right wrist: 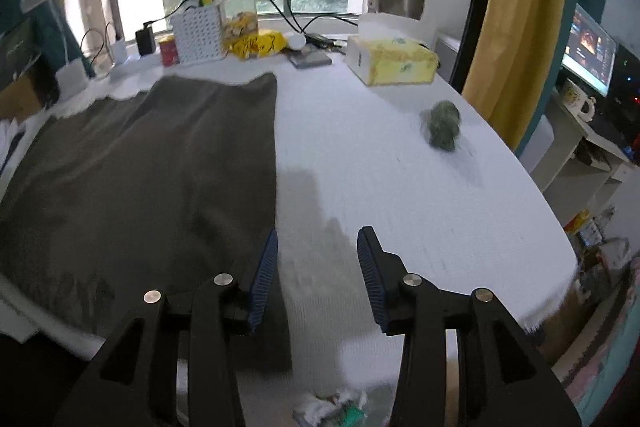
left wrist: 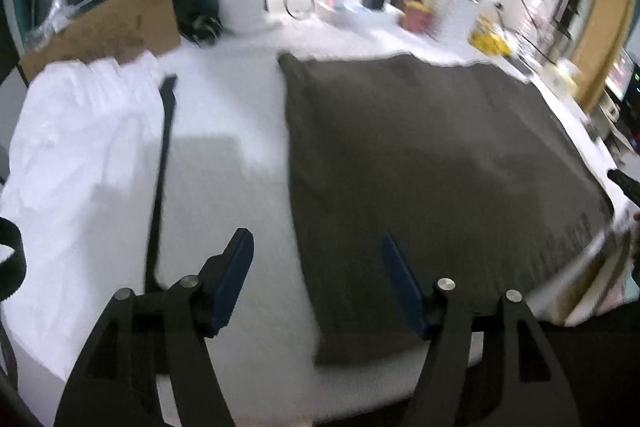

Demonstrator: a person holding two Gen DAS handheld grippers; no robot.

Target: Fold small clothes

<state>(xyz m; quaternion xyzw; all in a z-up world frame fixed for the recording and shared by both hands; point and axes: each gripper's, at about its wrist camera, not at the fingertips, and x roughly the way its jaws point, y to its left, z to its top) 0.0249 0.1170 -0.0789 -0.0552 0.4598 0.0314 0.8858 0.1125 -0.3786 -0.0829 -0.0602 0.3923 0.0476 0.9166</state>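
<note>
Left gripper pose: the left gripper (left wrist: pixel 318 247) is held low over the near edge of the table (left wrist: pixel 224 99), and it is pointed forward across it.
Left gripper opening: the jaws are spread wide; nothing is held between them. The left finger (left wrist: pixel 236 267) is seen over the white cover, the right one over the cloth.
Right gripper pose: the right gripper (right wrist: pixel 318 247) is held low at the near edge too, and it is pointed toward the window.
Right gripper opening: the jaws are parted widely and nothing is gripped. The left finger (right wrist: pixel 264 267) is seen at the right edge of the cloth; whether it touches cannot be told. The right finger is over the bare white cover.
Cloth: a dark grey cloth (left wrist: pixel 432 179) is laid flat on the table, spread between the two grippers; in the right wrist view it (right wrist: pixel 140 171) fills the left half.
White clothes: a pile of white clothes (left wrist: pixel 76 131) is placed to the left of the cloth, apart from it.
Tissue box: a yellow box (right wrist: pixel 390 61) is seen at the far right of the table.
Green ball: a small green thing (right wrist: pixel 443 125) lies near the box; it is blurred.
</note>
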